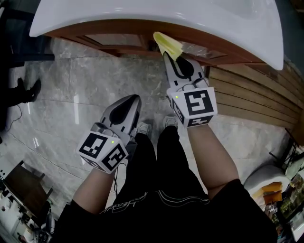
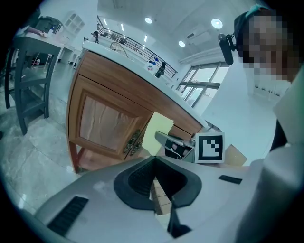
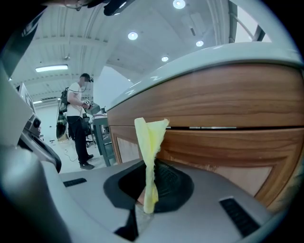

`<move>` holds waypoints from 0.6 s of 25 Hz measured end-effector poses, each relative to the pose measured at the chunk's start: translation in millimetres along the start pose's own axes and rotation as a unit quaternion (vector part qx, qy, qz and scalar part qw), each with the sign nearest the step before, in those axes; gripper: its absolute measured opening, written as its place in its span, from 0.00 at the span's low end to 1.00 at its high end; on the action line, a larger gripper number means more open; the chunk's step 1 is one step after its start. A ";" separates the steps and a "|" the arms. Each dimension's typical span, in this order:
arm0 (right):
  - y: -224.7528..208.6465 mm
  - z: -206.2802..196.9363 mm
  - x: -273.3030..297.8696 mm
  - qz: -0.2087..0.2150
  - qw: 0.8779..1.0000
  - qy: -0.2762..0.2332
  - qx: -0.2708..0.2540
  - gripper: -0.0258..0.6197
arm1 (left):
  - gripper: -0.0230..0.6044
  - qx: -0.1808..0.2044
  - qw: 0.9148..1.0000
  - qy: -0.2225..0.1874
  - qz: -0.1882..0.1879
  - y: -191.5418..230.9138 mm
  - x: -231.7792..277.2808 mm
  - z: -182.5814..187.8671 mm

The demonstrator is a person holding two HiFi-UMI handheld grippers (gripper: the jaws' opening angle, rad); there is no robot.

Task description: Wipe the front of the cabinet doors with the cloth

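At the wooden cabinet (image 1: pixel 118 42), under the white table top (image 1: pixel 142 14) that overhangs and hides most of the front from the head view. Marble floor (image 1: pixel 80 95) below, wooden slatted boards (image 1: pixel 247 99) on the right. The holder's black-trousered legs (image 1: pixel 156 161) are near, between the two arms.

Right claw (image 1: pixel 169 56) is clamped on the yellow cloth (image 1: pixel 167 45), held far and high, close under the table edge. The cloth is bunched into a narrow strip. Its long axis runs out along the jaws, and the free end flares toward the cabinet front. Contact with the wood can't be told.

Left claw (image 1: pixel 137 98) hangs lower and nearer, jaws together, nothing in them.

The left gripper view shows a panelled cabinet door (image 2: pixel 102 123) with metal handles (image 2: pixel 133 142) and a dark chair (image 2: pixel 28 71) at far left. In the right gripper view a person (image 3: pixel 76 123) stands far off on the left.
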State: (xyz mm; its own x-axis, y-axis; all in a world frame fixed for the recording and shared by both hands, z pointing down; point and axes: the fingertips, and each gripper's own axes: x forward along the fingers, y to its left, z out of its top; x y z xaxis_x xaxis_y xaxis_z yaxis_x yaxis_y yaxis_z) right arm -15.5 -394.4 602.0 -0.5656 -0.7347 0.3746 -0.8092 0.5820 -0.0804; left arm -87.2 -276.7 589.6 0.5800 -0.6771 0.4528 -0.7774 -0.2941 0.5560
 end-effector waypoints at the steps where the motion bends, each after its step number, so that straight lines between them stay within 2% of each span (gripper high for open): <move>1: -1.3 0.6 -1.2 -0.002 1.000 -0.001 0.001 0.10 | 0.05 0.000 1.000 0.001 -0.001 -1.1 0.5 0.1; 6: -13.3 -2.8 -9.8 -0.013 1.000 -0.003 0.009 0.10 | 0.05 -0.007 1.000 0.005 -0.009 -7.5 7.6 -3.5; 15: -43.4 -11.6 -35.7 -0.040 0.999 -0.005 0.017 0.10 | 0.05 0.004 0.999 0.026 -0.022 -23.7 26.0 -12.2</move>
State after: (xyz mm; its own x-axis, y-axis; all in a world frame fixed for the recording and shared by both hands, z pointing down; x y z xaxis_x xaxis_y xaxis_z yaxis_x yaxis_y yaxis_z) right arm 41.7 -389.3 602.8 -0.4996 -0.7821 0.3724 -0.8570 0.5089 -0.0811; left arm -50.7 -279.1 596.7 0.6259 -0.6270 0.4638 -0.7522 -0.3280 0.5715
